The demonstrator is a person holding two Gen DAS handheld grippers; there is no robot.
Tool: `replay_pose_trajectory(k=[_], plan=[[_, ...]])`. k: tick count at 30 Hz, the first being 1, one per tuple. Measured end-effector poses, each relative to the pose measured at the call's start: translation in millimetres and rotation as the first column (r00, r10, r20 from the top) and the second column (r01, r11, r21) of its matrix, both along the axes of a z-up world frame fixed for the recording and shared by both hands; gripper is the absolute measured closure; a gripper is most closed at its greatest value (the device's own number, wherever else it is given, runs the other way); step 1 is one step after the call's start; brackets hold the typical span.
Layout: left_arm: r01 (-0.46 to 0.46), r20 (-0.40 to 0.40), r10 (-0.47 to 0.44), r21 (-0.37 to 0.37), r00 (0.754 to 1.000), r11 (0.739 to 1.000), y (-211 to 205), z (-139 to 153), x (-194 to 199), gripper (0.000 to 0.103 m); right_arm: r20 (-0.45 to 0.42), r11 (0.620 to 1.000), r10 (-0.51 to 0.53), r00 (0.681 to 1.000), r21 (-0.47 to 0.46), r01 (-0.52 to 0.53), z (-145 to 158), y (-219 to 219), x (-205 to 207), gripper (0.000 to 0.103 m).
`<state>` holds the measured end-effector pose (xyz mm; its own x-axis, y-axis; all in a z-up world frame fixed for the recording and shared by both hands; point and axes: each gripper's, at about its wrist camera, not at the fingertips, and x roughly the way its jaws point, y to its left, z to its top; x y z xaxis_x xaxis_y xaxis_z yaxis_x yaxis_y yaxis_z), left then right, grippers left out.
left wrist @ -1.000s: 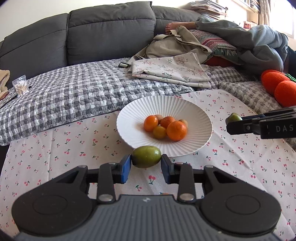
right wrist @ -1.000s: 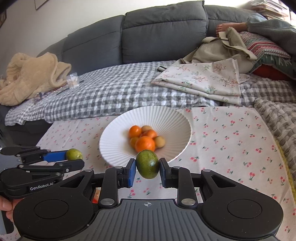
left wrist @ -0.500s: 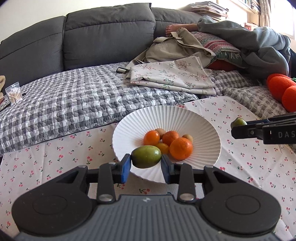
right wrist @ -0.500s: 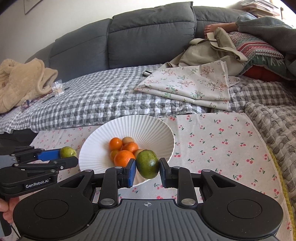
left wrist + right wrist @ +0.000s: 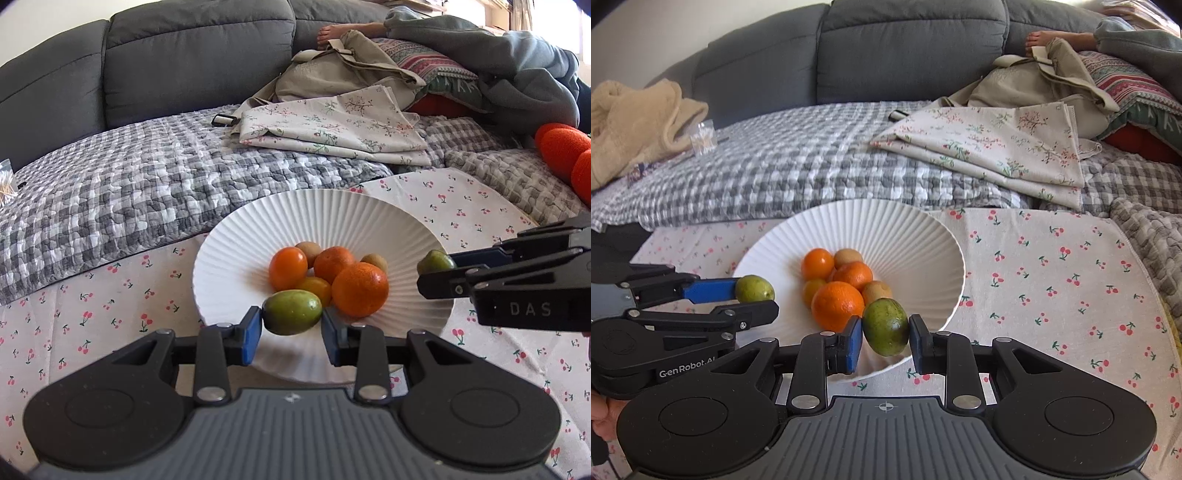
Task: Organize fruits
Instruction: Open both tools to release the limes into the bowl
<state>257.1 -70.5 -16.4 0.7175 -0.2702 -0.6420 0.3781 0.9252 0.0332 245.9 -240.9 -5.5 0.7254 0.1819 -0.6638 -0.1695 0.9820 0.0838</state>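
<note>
1. Two grippers meet over one white plate (image 5: 229,258) on the cherry-print bench (image 5: 1052,280), each clenched on a green fruit.
2. Left gripper (image 5: 291,326): jaws grasping a green fruit (image 5: 292,312) held lengthwise, above the plate's near rim, just beside the pile.
3. Right gripper (image 5: 885,338): jaws grasping a second green fruit (image 5: 886,326) held upright, over the plate's near right rim, close beside the large orange (image 5: 837,305).
4. Pile at the plate's centre: oranges, one small yellow fruit (image 5: 314,289) and brown fruits (image 5: 848,255).
5. Judgement: both fruits are carried low and inside the rim so that release drops them against the pile, not onto the bench; neither is yet set down.
</note>
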Motion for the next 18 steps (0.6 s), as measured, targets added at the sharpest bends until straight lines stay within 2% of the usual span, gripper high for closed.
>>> replay_pose_trajectory(k=[9,18], plan=[[0.001,-0.009,0.0,0.005,1.0,1.0,-2,-8,5,0.069,-0.005,1.0,0.002,1.0,-0.001,-0.002,-10,4,8,0.077],[-0.019,-0.018,0.019,-0.024,1.0,1.0,5,-1,4,0.064,-0.001,0.998,-0.046,0.999,0.03,0.046,-2,-8,5,0.075]])
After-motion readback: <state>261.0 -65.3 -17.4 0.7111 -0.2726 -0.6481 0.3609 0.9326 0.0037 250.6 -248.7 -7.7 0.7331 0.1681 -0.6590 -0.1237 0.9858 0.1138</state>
